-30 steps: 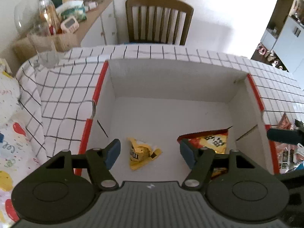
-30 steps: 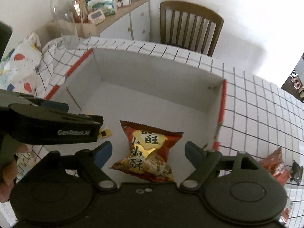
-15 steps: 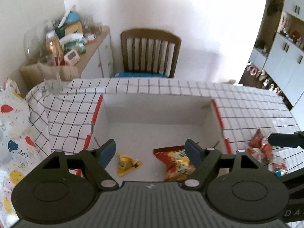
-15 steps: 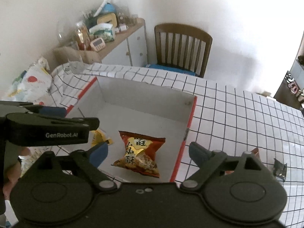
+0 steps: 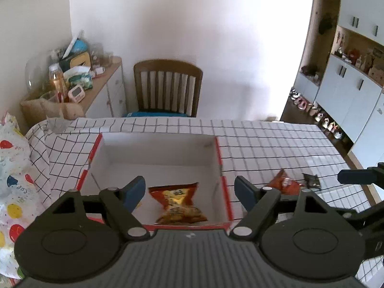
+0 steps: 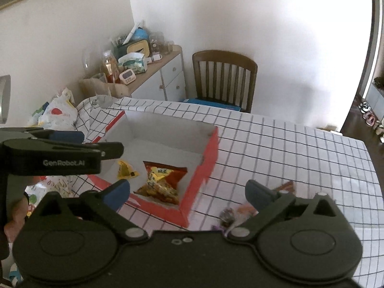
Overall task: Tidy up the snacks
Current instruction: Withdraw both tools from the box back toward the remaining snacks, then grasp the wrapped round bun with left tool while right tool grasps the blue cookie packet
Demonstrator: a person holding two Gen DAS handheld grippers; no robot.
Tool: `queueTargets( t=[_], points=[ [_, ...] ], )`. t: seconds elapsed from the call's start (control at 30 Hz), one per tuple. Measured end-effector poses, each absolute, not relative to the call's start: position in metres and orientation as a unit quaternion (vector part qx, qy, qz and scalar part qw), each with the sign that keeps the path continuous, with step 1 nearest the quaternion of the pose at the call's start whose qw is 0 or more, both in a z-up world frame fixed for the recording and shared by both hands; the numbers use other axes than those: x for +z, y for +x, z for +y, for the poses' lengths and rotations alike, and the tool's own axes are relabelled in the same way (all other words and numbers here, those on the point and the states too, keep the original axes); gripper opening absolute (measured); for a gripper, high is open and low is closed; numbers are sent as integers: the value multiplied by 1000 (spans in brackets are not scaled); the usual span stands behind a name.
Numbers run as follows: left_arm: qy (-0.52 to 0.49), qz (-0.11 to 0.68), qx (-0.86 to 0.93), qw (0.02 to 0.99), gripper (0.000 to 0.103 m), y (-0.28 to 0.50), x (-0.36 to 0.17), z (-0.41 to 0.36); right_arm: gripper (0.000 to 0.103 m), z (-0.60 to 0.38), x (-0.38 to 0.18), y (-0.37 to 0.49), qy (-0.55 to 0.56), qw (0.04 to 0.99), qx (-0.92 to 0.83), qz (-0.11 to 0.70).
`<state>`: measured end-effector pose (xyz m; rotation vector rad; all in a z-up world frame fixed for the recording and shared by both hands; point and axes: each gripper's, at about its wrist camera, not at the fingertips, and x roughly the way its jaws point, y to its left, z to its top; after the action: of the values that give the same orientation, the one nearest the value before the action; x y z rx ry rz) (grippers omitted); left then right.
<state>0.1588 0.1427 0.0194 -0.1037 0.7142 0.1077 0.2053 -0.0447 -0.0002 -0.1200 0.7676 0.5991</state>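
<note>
**Two snacks boxed, both grippers empty**

Red snack bag [image 6: 161,180] & small yellow packet [image 6: 125,169] lie in white box [image 6: 168,132] on checked worktop [image 6: 288,148]. Left gripper [image 5: 189,190] wide, nothing btwn jaws. Right gripper [image 6: 187,192] opening wider, empty. Loose snacks [image 5: 284,182] on worktop right of box.

Left gripper [image 5: 189,190] jaws wide, empty; right gripper [image 6: 188,192] jaws opening, empty, both angled downward.
</note>
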Motion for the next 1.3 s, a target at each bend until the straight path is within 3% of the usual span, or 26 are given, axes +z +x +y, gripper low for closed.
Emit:
queueTargets(
  t=[0.27, 0.4, 0.8, 1.3],
  points=[
    [-53, 345, 31, 937, 91, 144, 14, 92, 103, -118, -2, 195, -35, 892, 263, 365],
    [-69, 340, 18, 938, 103, 139, 4, 70, 103, -151, -8, 192, -25, 897, 249, 365],
    [-85, 396, 12, 914, 103, 152, -55, 12, 101, -209, -51, 185, -14, 894, 224, 387],
    [-125, 476, 74, 868, 103, 184, -128, -2, 90, -214, -115, 205, -30, 873, 234, 426]
  ],
)
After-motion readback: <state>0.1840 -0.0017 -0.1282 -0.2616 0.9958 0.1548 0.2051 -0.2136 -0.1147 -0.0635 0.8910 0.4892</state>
